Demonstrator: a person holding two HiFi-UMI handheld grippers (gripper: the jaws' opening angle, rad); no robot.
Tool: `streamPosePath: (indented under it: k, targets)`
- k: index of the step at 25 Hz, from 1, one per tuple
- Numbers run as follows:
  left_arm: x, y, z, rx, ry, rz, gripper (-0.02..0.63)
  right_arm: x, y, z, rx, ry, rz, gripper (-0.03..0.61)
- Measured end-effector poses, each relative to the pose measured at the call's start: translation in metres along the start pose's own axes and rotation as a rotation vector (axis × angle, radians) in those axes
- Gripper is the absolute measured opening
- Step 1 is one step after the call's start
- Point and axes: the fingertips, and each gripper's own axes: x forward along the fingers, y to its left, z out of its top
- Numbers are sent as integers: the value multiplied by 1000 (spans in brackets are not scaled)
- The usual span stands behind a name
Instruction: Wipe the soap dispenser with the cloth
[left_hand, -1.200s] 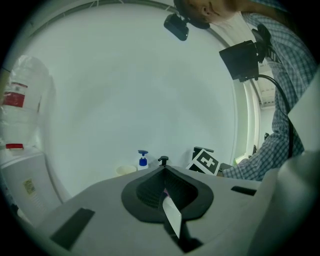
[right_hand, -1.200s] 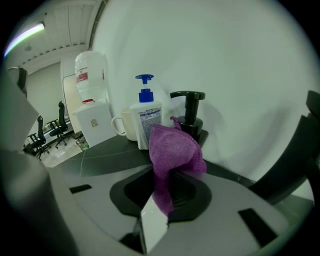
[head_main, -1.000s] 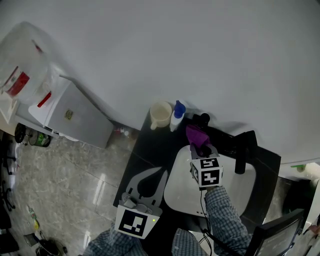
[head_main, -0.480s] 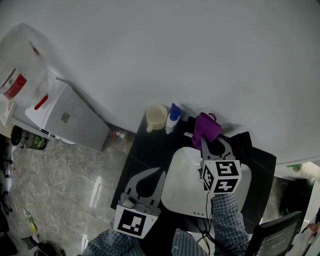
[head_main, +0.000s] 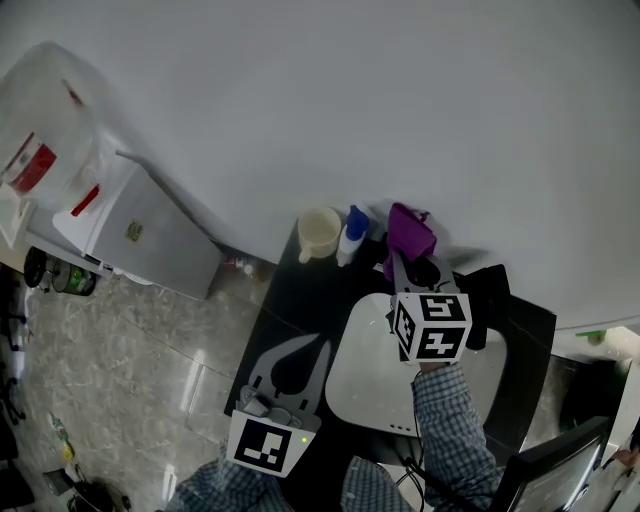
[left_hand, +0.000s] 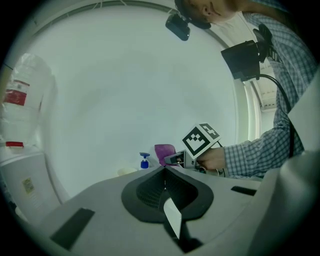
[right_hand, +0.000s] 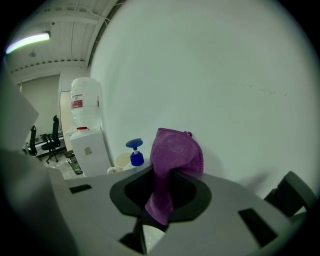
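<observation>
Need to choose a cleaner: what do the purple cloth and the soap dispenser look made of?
The cloth: soft matte fabric with a fuzzy pile, probably microfibre; it folds and droops limply. The soap dispenser: probably plastic, a smooth blue pump over a pale body.

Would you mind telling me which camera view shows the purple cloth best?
The right gripper view: the cloth fills the middle, pinched between the right gripper's jaws. The head view shows a small purple bunch beyond that gripper; the left gripper view, a distant patch.
</observation>
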Motion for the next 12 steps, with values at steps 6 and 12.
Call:
streamPosePath:
  k: [6,12]
  targets:
    - [1,-1,-2,1,3,-2,2,11,18,-11,-17,26,32,75]
    - [-1,1,-6,11,15,2,2,20,30,-33,-13,71,52,74]
